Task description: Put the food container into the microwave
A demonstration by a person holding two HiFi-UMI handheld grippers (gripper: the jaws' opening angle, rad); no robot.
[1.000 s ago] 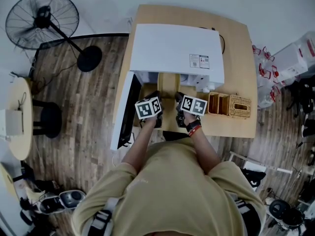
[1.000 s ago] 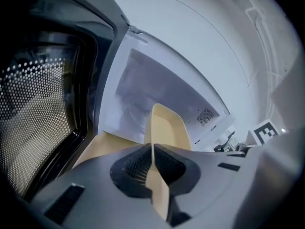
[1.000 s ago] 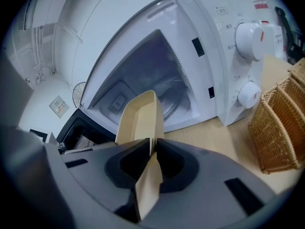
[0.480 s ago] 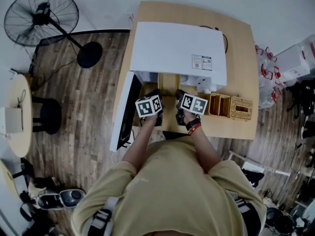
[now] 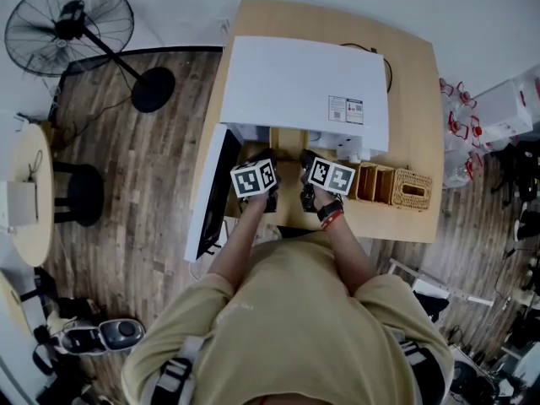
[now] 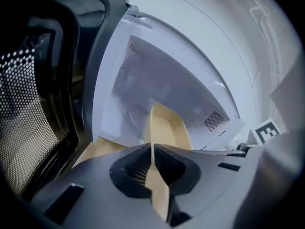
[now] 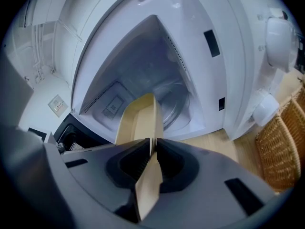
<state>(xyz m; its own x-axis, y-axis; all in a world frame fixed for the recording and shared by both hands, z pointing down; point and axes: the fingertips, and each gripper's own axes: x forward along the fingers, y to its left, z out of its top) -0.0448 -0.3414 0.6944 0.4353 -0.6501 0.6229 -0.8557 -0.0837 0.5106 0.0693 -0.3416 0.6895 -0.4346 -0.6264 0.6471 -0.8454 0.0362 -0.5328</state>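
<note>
At the mouth of the open white microwave [image 5: 304, 83], left gripper [image 6: 151, 168] and right gripper [image 7: 153, 159] are clamping the shallow beige food container [image 6: 167, 128], seemingly partway in, unreleased.

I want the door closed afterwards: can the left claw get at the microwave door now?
Probably not yet: the left claw is shut on the food container. The microwave door stands open to its left with nothing between, so once it lets go, likely yes.
</note>
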